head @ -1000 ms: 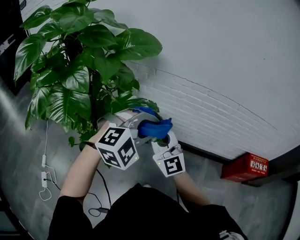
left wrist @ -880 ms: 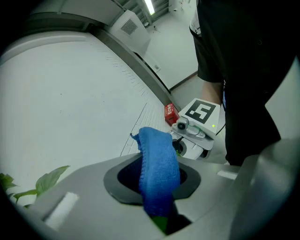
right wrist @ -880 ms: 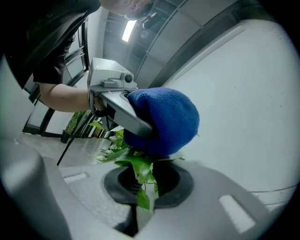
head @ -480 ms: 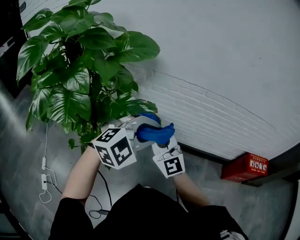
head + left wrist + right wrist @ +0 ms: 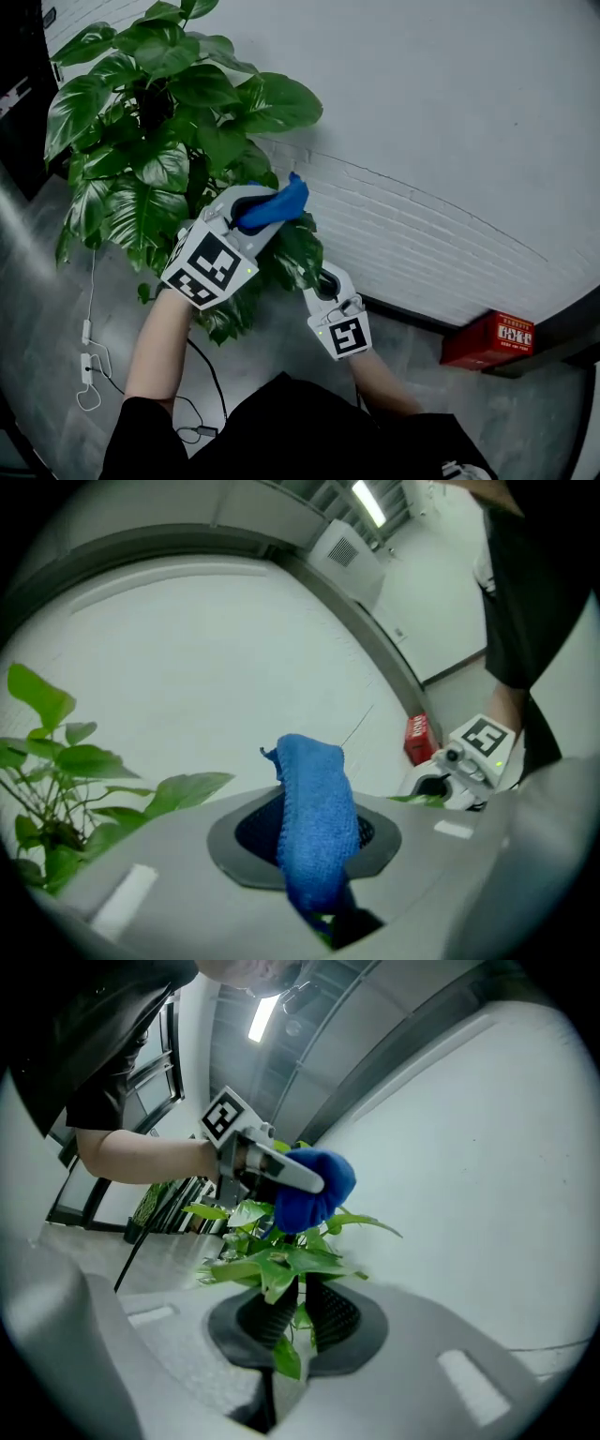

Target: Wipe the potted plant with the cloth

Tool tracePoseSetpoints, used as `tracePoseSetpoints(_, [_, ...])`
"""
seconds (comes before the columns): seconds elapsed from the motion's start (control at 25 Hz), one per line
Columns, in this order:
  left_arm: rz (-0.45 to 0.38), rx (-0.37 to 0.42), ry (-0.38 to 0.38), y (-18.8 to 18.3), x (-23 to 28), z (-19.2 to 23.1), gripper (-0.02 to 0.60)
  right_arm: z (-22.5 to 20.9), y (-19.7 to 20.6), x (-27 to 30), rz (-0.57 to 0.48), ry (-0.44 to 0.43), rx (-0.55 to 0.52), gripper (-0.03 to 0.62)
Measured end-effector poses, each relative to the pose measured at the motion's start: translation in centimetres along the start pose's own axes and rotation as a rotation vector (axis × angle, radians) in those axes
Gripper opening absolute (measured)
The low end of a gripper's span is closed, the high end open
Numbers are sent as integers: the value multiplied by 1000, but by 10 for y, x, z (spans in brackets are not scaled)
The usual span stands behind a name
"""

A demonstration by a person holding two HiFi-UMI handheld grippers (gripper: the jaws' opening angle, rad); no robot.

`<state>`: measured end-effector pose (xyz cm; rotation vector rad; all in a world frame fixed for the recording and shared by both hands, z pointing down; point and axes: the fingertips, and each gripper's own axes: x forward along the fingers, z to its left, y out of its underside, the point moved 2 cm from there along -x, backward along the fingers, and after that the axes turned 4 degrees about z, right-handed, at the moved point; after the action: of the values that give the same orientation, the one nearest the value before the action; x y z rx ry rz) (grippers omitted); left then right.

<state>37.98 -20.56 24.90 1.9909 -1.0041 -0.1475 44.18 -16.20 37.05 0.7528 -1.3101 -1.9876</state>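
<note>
Two grippers worked at the potted plant (image 5: 159, 141) in the head view. The left gripper (image 5: 246, 214) was raised against the foliage with the blue cloth (image 5: 277, 202) sticking up from its fingers. The right gripper (image 5: 323, 281) sat lower, nose pushed into the right-hand leaves. The pot itself was hidden under leaves and arms. The white brick wall (image 5: 422, 216) ran close behind the plant, so there was little room on that side. The grey floor (image 5: 37, 281) to the left was open apart from a cable (image 5: 89, 347), and a red box (image 5: 487, 336) lay well apart at the wall's foot.

In the left gripper view the fingers were clenched on the cloth (image 5: 314, 808), which bulged out past the tips. That probably left a free pad to drag over a leaf. Leaves (image 5: 66, 771) showed off to the left, not touching the cloth, with bare wall ahead.

In the right gripper view the fingers (image 5: 267, 1316) were pinched nearly together on a leaf (image 5: 281, 1354) and its stalk, more leaves spreading just above them. Likely a steadying hold, so the leaf would not flop under the wipe. The cloth hung just above that cluster; I could not tell whether it touched. The wall was tight on the right and the room was open on the left.
</note>
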Motion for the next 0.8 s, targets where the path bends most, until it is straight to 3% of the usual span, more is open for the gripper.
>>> tracePoseSetpoints(0.08, [114, -12, -70, 17, 15, 22, 87, 2, -1, 0, -7, 2, -3, 15])
tracePoseSetpoints(0.16, [204, 39, -91, 29, 32, 28, 87, 5, 0, 0, -8, 2, 4, 15])
tracePoseSetpoints(0.28, [259, 93, -12, 39, 51, 15, 87, 6, 3, 1, 5, 2, 19, 15])
tracePoseSetpoints(0.48, [130, 115, 169, 38, 55, -23, 87, 8, 5, -2, 33, -4, -13, 15])
tracePoseSetpoints(0.64, [98, 299, 214, 24, 53, -52, 87, 10, 10, -7, 65, -4, -22, 15])
tracePoseSetpoints(0.8, [60, 396, 244, 10, 46, -71, 87, 11, 11, -7, 71, 12, -15, 15])
